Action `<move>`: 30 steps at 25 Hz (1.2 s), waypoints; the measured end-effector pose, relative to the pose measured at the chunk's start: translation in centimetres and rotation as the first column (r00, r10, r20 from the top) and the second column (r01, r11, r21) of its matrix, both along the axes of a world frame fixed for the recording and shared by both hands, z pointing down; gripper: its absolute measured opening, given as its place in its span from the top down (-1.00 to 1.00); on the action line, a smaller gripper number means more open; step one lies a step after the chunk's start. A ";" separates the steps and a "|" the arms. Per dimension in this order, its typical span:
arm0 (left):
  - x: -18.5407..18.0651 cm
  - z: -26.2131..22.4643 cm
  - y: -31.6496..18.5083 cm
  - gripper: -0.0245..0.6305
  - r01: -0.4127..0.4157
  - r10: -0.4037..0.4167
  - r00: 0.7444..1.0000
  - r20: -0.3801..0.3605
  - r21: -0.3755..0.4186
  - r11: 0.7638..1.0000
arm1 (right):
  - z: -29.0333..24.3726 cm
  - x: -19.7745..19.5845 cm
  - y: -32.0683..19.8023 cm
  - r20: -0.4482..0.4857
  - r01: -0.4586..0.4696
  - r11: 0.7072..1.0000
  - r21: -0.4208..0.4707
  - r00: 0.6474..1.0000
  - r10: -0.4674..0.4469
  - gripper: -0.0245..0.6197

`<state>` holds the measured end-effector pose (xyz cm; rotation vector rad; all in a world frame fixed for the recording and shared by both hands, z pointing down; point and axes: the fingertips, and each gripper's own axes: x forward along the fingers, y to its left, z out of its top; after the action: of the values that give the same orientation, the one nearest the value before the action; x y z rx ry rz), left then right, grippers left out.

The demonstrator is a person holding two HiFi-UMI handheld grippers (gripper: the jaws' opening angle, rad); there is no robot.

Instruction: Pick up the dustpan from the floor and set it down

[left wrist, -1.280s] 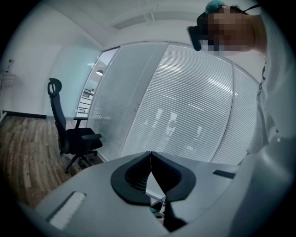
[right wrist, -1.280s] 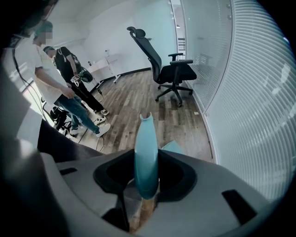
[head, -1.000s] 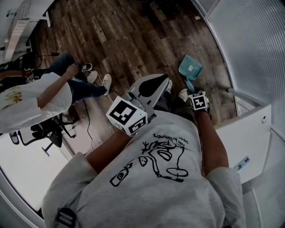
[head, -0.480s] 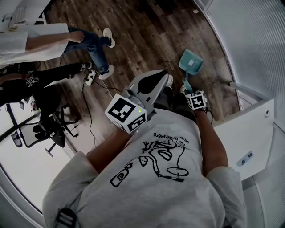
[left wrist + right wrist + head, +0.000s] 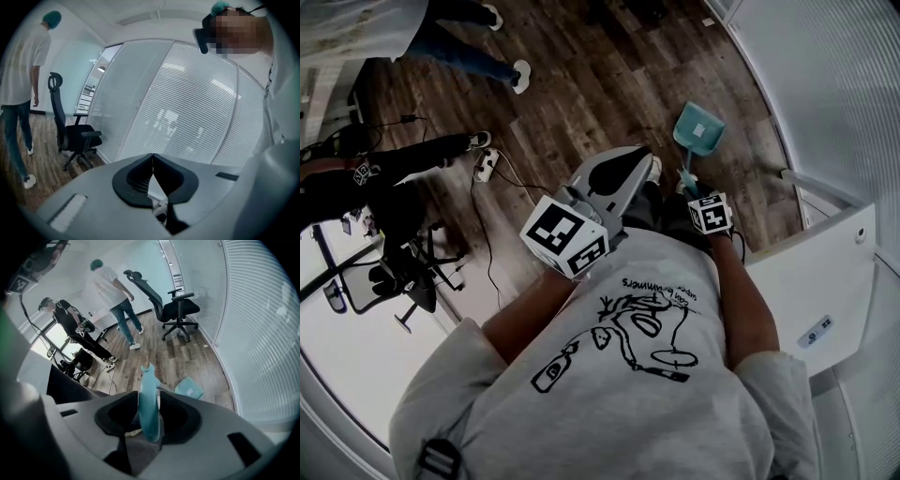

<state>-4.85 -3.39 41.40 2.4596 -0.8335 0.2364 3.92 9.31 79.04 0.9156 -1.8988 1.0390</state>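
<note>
The teal dustpan (image 5: 699, 129) hangs by its long handle (image 5: 149, 401) from my right gripper (image 5: 688, 190), which is shut on that handle. In the right gripper view the handle stands upright between the dark pads, and the pan (image 5: 190, 387) shows beyond them over the wooden floor. I cannot tell whether the pan touches the floor. My left gripper (image 5: 623, 178) is held in front of my chest, away from the dustpan. Its jaws (image 5: 152, 159) are shut with nothing in them.
A curved glass wall with blinds (image 5: 825, 84) runs along the right, with a white cabinet (image 5: 811, 281) beside my right arm. Near the wall stands a black office chair (image 5: 176, 310). Two people (image 5: 112, 291) are at the left, by floor cables (image 5: 487, 164).
My right gripper and the dustpan have shifted slightly away from me. The bystander in the white shirt has walked off toward the top of the head view. The left gripper has held still.
</note>
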 end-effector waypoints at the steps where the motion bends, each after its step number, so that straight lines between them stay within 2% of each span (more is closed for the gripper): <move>1: 0.2 -0.1 0.0 0.92 -0.001 0.001 1.000 -0.002 0.003 1.000 | -0.3 0.1 -0.1 0.005 -0.001 1.000 0.008 1.000 0.001 0.52; 9: 1.1 -1.3 -0.3 0.92 -0.008 0.009 1.000 -0.020 0.031 0.999 | -2.8 0.8 -1.4 0.023 -0.008 0.997 0.082 1.000 0.007 0.52; 15: 2.2 -2.6 -0.4 0.92 -0.016 0.019 0.999 -0.041 0.056 0.998 | -6.3 2.3 -3.0 0.039 -0.082 0.983 0.167 0.996 0.076 0.52; 25: 3.1 -4.9 -0.9 0.92 -0.031 0.037 0.997 -0.062 0.106 0.994 | -16.0 6.3 -6.5 0.088 -0.214 0.912 0.350 0.977 0.196 0.55; 30: 3.3 -5.8 -1.4 0.92 -0.034 0.042 0.997 -0.065 0.129 0.991 | -21.7 7.4 -7.8 0.071 -0.205 0.874 0.440 0.978 0.194 0.60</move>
<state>-1.54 -4.78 35.57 2.5894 -0.7959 0.1159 11.28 1.50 57.36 1.3909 -2.1419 0.7349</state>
